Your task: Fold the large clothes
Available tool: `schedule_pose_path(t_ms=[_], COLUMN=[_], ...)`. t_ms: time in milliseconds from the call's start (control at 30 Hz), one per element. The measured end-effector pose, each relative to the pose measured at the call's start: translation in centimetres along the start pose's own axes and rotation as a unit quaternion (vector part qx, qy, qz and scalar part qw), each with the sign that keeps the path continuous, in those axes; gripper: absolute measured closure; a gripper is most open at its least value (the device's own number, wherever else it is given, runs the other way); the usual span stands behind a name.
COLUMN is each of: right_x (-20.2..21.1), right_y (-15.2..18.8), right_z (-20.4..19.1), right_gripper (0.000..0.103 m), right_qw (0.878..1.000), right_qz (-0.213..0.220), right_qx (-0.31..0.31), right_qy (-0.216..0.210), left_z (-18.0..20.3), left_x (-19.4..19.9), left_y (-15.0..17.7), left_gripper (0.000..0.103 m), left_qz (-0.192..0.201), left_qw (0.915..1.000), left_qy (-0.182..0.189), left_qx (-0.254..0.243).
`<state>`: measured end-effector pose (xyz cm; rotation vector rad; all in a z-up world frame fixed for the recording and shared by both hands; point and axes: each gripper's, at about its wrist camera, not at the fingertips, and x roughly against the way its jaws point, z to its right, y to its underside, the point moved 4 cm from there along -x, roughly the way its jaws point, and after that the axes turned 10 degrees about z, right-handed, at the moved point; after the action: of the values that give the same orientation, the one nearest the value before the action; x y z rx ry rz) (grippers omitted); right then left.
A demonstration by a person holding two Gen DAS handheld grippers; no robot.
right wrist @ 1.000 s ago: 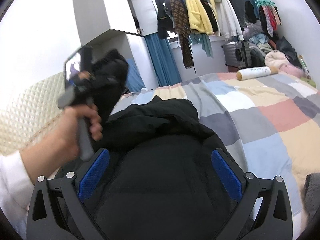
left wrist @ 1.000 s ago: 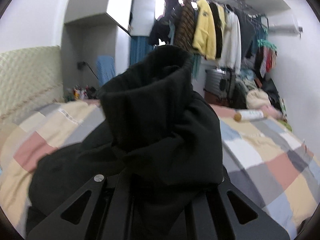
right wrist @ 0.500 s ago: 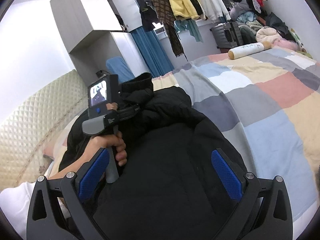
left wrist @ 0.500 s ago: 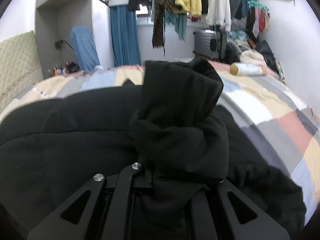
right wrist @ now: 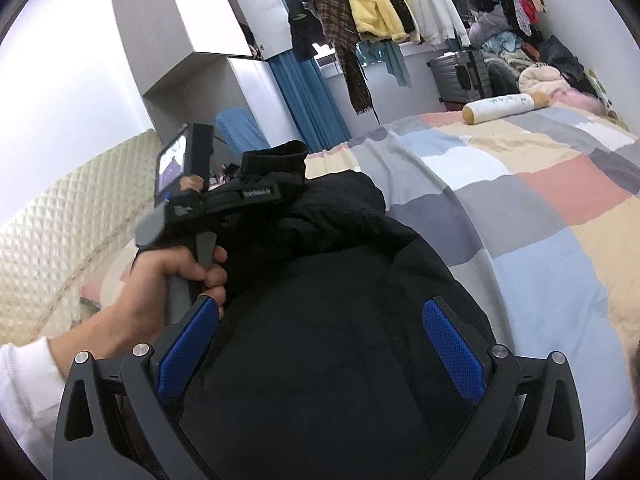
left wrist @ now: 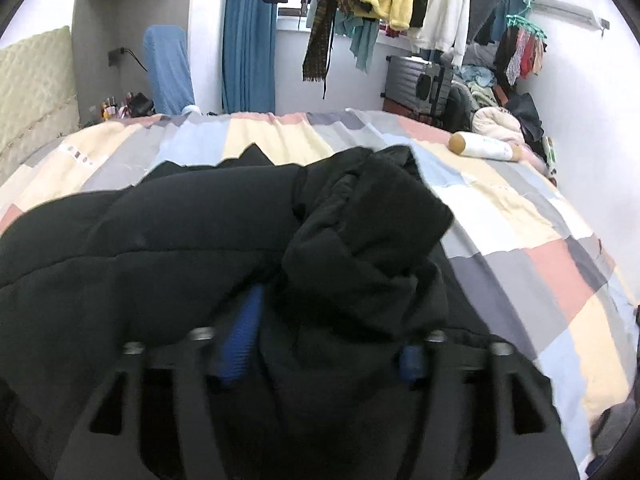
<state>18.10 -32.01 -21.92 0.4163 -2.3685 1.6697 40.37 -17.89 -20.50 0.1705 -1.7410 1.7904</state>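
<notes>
The black jacket (left wrist: pixel 180 248) fills the near bed, bunched between the left gripper's (left wrist: pixel 326 344) just-opened jaws. Bare quilt (right wrist: pixel 540 200) lies open to the right; only a bolster (right wrist: pixel 500 106) blocks its far edge.

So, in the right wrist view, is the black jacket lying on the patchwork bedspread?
Yes, the black jacket lies spread on the patchwork bedspread, whose coloured squares show beside it.

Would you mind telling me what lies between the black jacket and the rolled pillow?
Only bare patchwork bedspread separates black jacket from rolled pillow, clearest in the right wrist view.
</notes>
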Motion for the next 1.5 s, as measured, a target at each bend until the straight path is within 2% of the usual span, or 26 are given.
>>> schedule_pose_path(t_ms=[167, 433, 600, 667, 833, 933, 1033, 1100, 1267, 1433, 1500], right_x=[0.1, 0.7, 1.3, 1.5, 1.8, 1.3, -0.6, -2.5, -9.4, -16.0, -18.4], right_y=[-0.1, -0.2, -0.2, -0.3, -0.3, -0.8, -2.4, -3.5, -6.3, -7.4, -7.4], right_z=[-0.7, -2.4, -3.8, -4.5, -6.4, -7.3, -8.4, -8.7, -8.4, -6.4, -5.6], right_gripper=[0.0, 0.0, 0.0, 0.0, 0.0, 0.0, 0.0, 0.0, 0.0, 0.001, 0.006], right_qw=[1.0, 0.999, 0.997, 0.997, 0.995, 0.994, 0.991, 0.99, 0.989, 0.992, 0.994], right_qz=[0.004, 0.011, 0.01, 0.012, 0.011, 0.012, 0.015, 0.015, 0.011, -0.012, -0.025], right_qx=[0.019, 0.052, 0.066, 0.072, 0.089, 0.098, 0.119, 0.126, 0.137, 0.117, 0.1], right_qy=[-0.001, -0.01, -0.023, -0.03, -0.042, -0.054, -0.063, -0.063, -0.055, -0.036, -0.032], left_z=[-0.5, -4.7, -7.6, -9.1, -11.3, -13.2, -15.9, -17.7, -22.4, -25.2, -26.2], left_x=[3.4, 11.4, 17.1, 19.4, 22.4, 22.2, 20.4, 19.6, 15.5, 11.8, 10.4], left_y=[-0.6, -1.9, -1.0, -0.2, 1.7, 2.6, 2.9, 3.5, 4.6, 6.3, 7.2], left_gripper=[0.031, 0.03, 0.03, 0.03, 0.03, 0.03, 0.023, 0.023, 0.02, 0.004, 0.004], left_qz=[0.018, 0.055, 0.072, 0.079, 0.089, 0.076, 0.067, 0.057, 0.017, -0.02, -0.039], left_qw=[0.9998, 0.9978, 0.9961, 0.9948, 0.9933, 0.9934, 0.9927, 0.9921, 0.9882, 0.9836, 0.9815], left_qy=[-0.006, -0.034, -0.038, -0.051, -0.062, -0.068, -0.083, -0.095, -0.132, -0.166, -0.175], left_qx=[0.003, 0.015, 0.034, 0.04, 0.041, 0.053, 0.055, 0.059, 0.075, 0.069, 0.069])
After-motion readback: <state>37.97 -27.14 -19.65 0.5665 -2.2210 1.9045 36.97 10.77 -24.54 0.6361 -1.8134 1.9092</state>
